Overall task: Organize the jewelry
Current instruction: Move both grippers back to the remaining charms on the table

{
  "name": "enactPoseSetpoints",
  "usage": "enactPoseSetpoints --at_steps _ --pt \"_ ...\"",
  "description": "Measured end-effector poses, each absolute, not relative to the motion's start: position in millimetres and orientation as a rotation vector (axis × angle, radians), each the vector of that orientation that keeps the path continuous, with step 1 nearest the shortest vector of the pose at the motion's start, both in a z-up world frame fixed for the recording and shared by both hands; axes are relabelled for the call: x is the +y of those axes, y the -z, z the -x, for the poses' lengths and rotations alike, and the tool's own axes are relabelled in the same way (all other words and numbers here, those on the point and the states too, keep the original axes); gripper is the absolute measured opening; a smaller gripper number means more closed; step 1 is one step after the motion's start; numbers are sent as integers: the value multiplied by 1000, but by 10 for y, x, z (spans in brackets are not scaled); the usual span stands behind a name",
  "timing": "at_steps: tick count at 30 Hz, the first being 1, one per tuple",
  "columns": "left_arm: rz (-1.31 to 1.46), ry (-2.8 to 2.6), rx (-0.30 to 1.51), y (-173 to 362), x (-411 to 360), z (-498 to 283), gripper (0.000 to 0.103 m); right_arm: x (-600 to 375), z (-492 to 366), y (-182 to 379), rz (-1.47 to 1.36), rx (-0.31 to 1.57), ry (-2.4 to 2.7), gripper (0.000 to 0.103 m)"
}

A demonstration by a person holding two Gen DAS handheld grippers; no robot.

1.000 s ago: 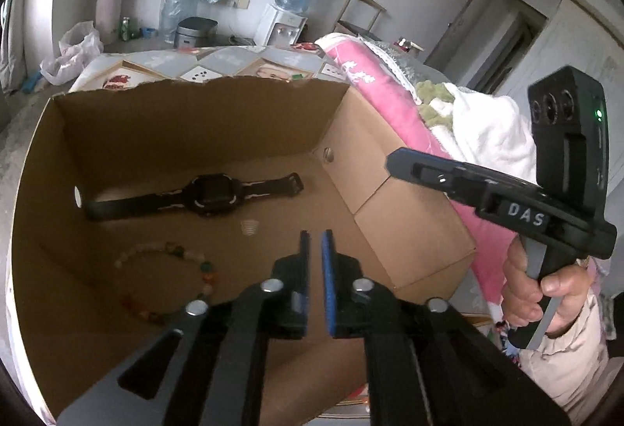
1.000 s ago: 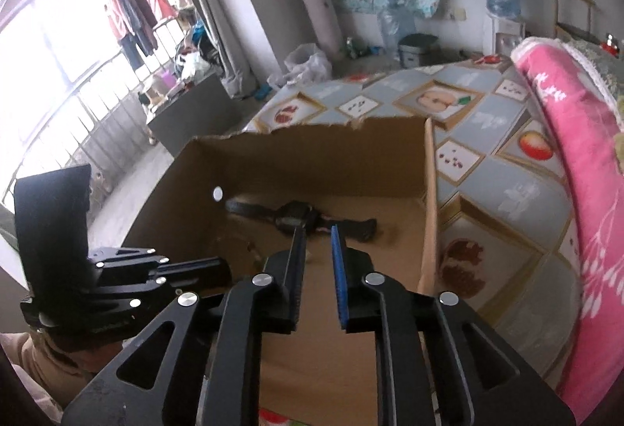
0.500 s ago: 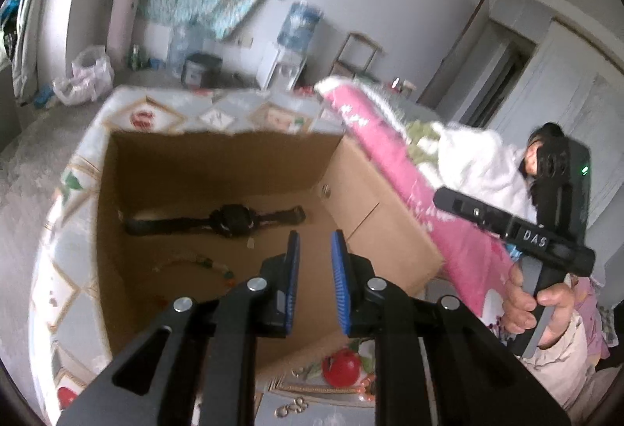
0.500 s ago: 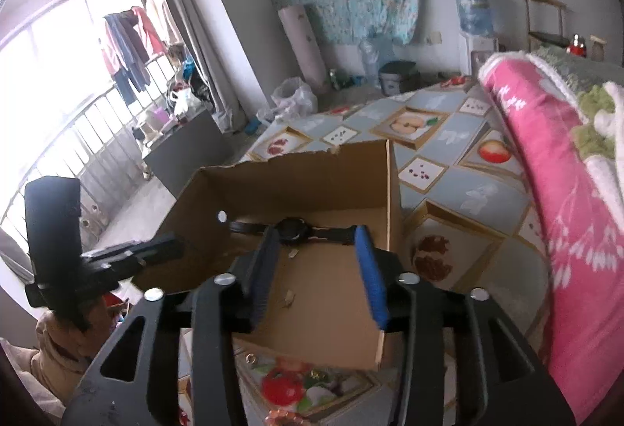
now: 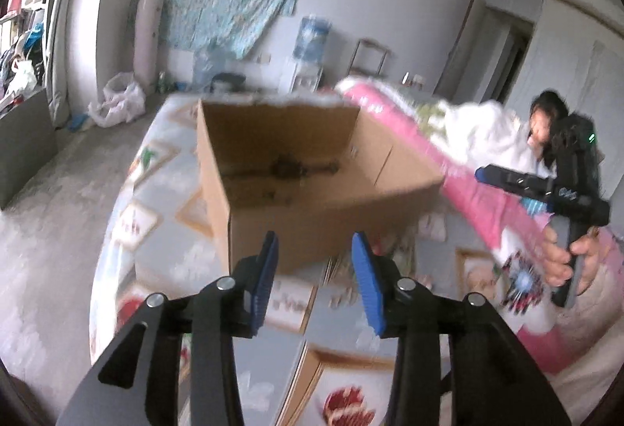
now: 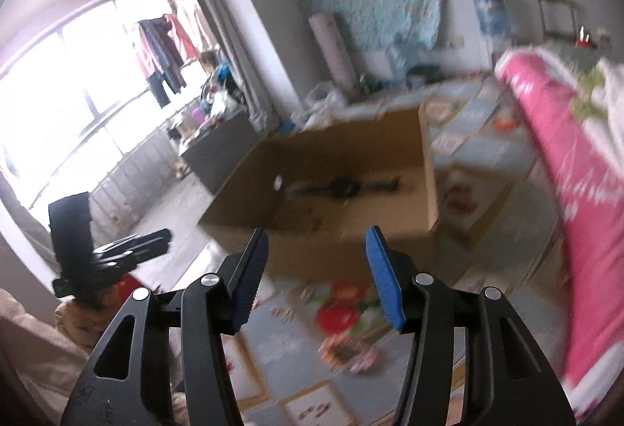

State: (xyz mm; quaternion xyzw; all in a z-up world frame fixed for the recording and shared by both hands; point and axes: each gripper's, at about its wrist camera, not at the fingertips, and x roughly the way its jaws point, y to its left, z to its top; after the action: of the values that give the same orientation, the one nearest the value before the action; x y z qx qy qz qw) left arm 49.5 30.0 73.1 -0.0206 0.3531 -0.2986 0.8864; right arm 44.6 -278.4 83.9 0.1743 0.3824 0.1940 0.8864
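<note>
Both the left tongs (image 5: 314, 276) and right tongs (image 6: 316, 276) have just been opening, nothing between them. The watch (image 6: 345, 188) lies ahead in the box (image 5: 296, 231): light, floppy strap; probably best pinched across its stiff case.

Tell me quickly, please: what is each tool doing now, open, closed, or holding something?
Left tool: open, nothing between its jaws, which have just been opening.
Right tool: open, empty too, jaws just opened wider.
</note>
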Motion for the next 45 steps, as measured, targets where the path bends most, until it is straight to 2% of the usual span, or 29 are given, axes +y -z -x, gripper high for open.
enactPoseSetpoints --at_steps 7,11,14,22,33,37,45 --pt "-102 542 863 -59 14 -398 38 -2212 -428 -115 -265 1052 -387 49" --pt "-107 540 863 86 -74 -387 38 -2001 -466 123 -258 1140 -400 33" --pt "-134 529 852 135 -119 -413 38 -1872 -515 187 -246 1158 -433 28" --pt "-188 574 832 174 -261 -425 38 -1861 -583 271 -227 1192 -391 28" --pt "-187 614 850 232 -333 -448 38 -2387 -441 309 -253 1177 -193 25" --pt "-182 619 846 229 -336 -442 38 -2496 -431 266 -304 1144 -167 29" --pt "-184 621 830 229 -369 -427 38 -2235 -520 189 -282 1077 -266 30"
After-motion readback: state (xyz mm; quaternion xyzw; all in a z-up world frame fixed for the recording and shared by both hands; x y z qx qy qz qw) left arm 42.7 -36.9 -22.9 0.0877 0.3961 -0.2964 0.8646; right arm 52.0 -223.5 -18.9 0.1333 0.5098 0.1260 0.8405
